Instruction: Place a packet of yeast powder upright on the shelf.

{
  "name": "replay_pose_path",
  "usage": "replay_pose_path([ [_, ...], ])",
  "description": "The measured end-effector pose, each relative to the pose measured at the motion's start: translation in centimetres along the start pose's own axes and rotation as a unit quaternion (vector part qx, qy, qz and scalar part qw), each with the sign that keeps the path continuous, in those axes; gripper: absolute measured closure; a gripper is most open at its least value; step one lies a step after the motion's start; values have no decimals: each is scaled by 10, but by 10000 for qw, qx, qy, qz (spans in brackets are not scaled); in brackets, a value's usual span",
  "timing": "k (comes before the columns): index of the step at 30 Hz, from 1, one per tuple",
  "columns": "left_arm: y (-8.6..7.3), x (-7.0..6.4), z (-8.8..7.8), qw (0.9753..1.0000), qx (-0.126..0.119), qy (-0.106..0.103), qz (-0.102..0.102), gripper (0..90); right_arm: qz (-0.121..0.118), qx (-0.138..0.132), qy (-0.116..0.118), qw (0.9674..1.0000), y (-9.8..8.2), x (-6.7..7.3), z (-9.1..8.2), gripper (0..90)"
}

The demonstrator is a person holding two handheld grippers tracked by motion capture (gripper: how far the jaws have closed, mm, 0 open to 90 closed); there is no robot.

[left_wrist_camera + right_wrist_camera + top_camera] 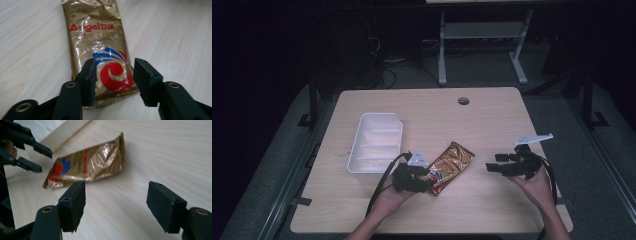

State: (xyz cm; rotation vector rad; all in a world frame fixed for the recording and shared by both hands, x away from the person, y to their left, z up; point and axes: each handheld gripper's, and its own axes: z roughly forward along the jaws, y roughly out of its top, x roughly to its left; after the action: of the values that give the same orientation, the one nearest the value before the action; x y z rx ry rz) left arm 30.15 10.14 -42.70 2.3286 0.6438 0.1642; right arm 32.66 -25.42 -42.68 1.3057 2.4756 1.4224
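We see the left gripper [428, 179] low at the gold packet's [452, 161] 7 o'clock end, jaws apart astride that printed end. The right gripper [498, 165] hovers at 3 o'clock, jaws wide. The white tray [362, 144] sits at the packet's 9 o'clock; the packet's small print is blurred.

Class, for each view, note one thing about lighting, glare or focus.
High view: dim, surroundings nearly black, only the table lit. Left gripper view: glare on the gold packet, its small print soft. Right gripper view: shiny highlights on the packet's crinkles, near jaws slightly blurred.

Dim lab, bare desk [492, 115], cables [387, 75], metal frames [482, 30]
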Motion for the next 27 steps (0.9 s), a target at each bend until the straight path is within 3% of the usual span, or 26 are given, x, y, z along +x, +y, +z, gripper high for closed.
replay_pose_path([
  [2,1,1,3,10000,43,21,34,583,24,14,21,10000,3,0,3,313],
  [5,2,2,7,9999,152,48,60,627,132,55,165,9998,16,-5,20,312],
  [11,-1,3,12,9996,283,16,59,653,200,283,89,9994,27,-7,43,330],
  [16,-2,3,13,9996,276,-17,71,638,374,201,168,9990,28,-13,57,351],
  [17,-3,3,13,9996,286,-10,88,634,484,220,166,9984,27,-16,64,366],
  [20,-4,3,13,9996,262,-15,75,631,520,313,125,9981,25,-17,70,374],
  [27,-5,3,14,9997,231,-44,46,609,700,427,356,9960,22,-13,82,512],
])
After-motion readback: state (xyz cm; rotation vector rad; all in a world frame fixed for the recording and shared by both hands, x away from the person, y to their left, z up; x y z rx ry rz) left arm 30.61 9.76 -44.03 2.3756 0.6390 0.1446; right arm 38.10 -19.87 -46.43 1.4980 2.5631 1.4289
